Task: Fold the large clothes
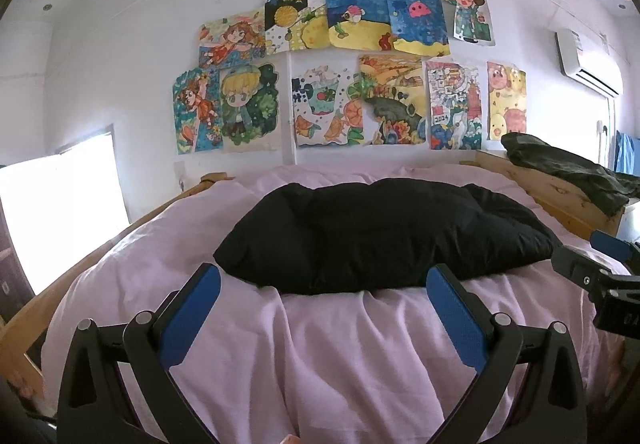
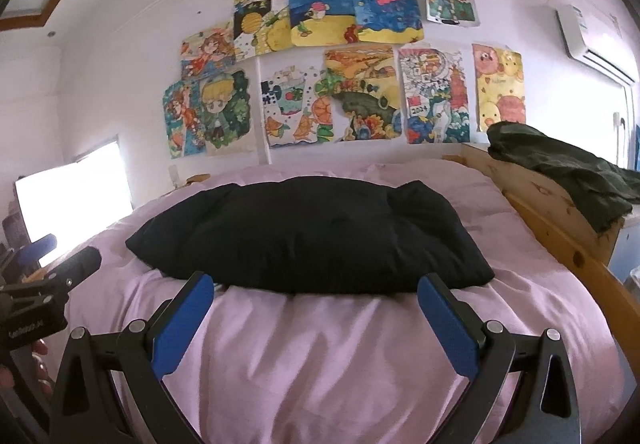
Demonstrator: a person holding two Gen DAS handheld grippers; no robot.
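The black garment [image 1: 384, 236] lies bunched in a puffy heap on the pink bed sheet [image 1: 340, 356], near the middle of the bed and short of the wall of drawings [image 1: 352, 64]. The left gripper [image 1: 323, 280] hovers above the sheet just in front of the garment's near edge, its blue-padded fingers [image 1: 192, 318] spread wide apart and holding nothing. The right gripper [image 2: 316, 284] is positioned likewise, fingers [image 2: 450, 328] apart and empty. A dark green cloth [image 2: 560, 168] is draped over the wooden bed frame [image 2: 552, 212] at right.
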